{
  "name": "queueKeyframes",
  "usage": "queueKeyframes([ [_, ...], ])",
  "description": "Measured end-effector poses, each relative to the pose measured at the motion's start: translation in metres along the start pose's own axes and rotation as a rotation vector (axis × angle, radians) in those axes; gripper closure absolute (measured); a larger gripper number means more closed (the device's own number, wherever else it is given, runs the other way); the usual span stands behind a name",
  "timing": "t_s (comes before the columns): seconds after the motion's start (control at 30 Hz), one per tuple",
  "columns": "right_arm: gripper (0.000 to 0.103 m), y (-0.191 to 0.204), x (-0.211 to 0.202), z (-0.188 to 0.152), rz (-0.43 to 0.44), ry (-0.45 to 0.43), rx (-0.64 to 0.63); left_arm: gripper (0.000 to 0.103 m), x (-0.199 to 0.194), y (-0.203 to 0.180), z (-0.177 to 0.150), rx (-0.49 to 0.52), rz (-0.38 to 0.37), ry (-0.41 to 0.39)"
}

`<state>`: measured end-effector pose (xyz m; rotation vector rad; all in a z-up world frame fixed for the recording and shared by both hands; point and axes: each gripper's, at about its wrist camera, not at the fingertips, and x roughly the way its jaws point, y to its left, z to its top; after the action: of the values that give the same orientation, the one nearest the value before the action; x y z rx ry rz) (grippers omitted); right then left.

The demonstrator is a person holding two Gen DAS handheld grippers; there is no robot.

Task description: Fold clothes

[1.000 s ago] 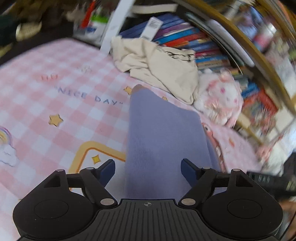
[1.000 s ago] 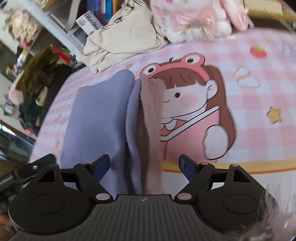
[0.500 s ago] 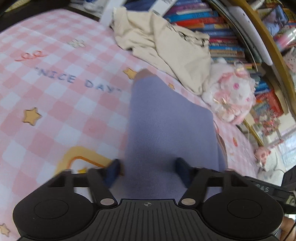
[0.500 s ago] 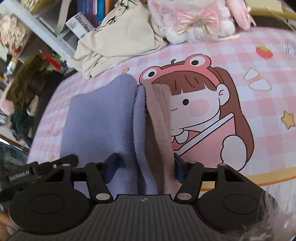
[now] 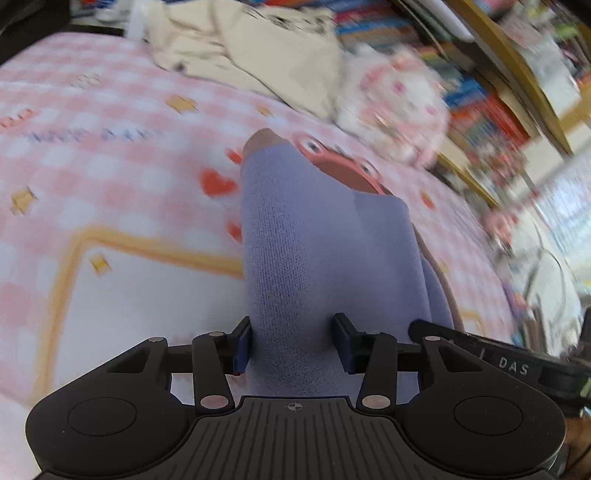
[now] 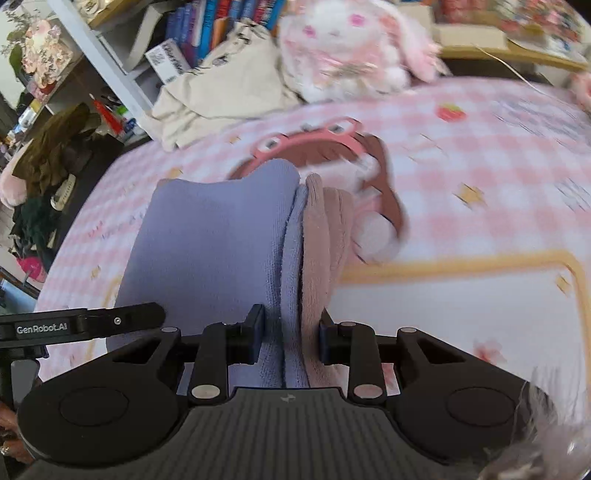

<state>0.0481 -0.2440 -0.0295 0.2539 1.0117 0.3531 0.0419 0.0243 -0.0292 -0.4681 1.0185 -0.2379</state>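
1. Left tool [image 5: 293, 345]: both blue pads press into the near edge of the lavender knit garment [image 5: 317, 258]; clenched on it. The cloth bunches between the pads.
2. Right tool [image 6: 290, 338]: jaws drawn close on the same near edge, gripping the lavender layers together with a dusty-pink fleecy layer [image 6: 325, 240] that runs along the garment's right side.
3. In the right wrist view the left tool's black body shows at the left margin, just beside the garment's left edge. In the left wrist view the right tool's body shows at lower right, likewise just beside the cloth.
4. The garment lies folded in a long band stretching away from both tools over the pink checked cover [image 6: 498, 155]. Its near end looks raised off the cover, though blur makes this uncertain; the far end rests on the cover.
5. The far end sits over a printed cartoon girl in a frog hat [image 6: 314, 142], partly hiding her. A yellow-bordered white panel [image 6: 461, 306] lies to the right of the near end.
6. Beyond, well apart from the garment: a crumpled cream garment [image 6: 229, 88] and, touching it on the right, a white and pink plush rabbit [image 6: 351, 44].
7. Farthest: shelves of books [image 6: 229, 18], blurred.
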Motion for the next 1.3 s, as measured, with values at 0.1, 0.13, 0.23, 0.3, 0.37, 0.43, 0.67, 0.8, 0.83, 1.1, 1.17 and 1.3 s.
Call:
queueKeyframes([
  [0.1,0.076,-0.015,-0.020,-0.017,-0.023,0.008,0.019,0.058,0.000,-0.013,-0.017,0.006,-0.029,0.034],
  [0.13,0.075,-0.019,-0.025,-0.022,-0.026,0.009,0.028,0.058,0.000,-0.017,-0.023,0.006,-0.037,0.046],
  [0.23,0.068,-0.027,-0.034,-0.033,-0.033,0.017,0.039,0.053,0.000,-0.024,-0.029,-0.005,-0.027,0.058],
  [0.3,0.059,-0.033,-0.035,-0.035,-0.032,0.024,0.040,0.050,0.001,-0.025,-0.030,-0.029,-0.017,0.048],
  [0.37,0.050,-0.044,-0.039,-0.035,-0.010,-0.002,0.073,0.044,0.002,-0.021,-0.031,-0.088,-0.030,0.036],
  [0.43,0.044,-0.055,-0.039,-0.032,0.020,-0.003,0.120,0.040,0.003,-0.010,-0.033,-0.176,-0.075,0.019],
  [0.67,0.039,-0.073,-0.019,-0.026,0.143,0.093,0.217,0.041,0.006,0.010,-0.043,-0.336,-0.080,-0.017],
  [0.8,0.058,-0.063,-0.013,-0.021,0.148,0.110,0.156,0.054,0.009,-0.005,-0.040,-0.276,-0.048,-0.028],
  [0.83,0.063,-0.060,-0.012,-0.020,0.141,0.108,0.134,0.056,0.009,-0.011,-0.039,-0.251,-0.026,-0.033],
  [1.1,0.073,-0.029,-0.032,-0.019,0.047,-0.029,-0.131,0.057,0.007,-0.061,-0.035,0.034,0.122,-0.053],
  [1.17,0.069,-0.038,-0.029,-0.019,0.056,-0.008,-0.088,0.052,0.008,-0.048,-0.033,-0.044,0.093,-0.042],
  [1.3,0.048,-0.055,-0.023,-0.020,0.074,0.039,-0.002,0.038,0.004,-0.028,-0.035,-0.145,0.045,-0.031],
])
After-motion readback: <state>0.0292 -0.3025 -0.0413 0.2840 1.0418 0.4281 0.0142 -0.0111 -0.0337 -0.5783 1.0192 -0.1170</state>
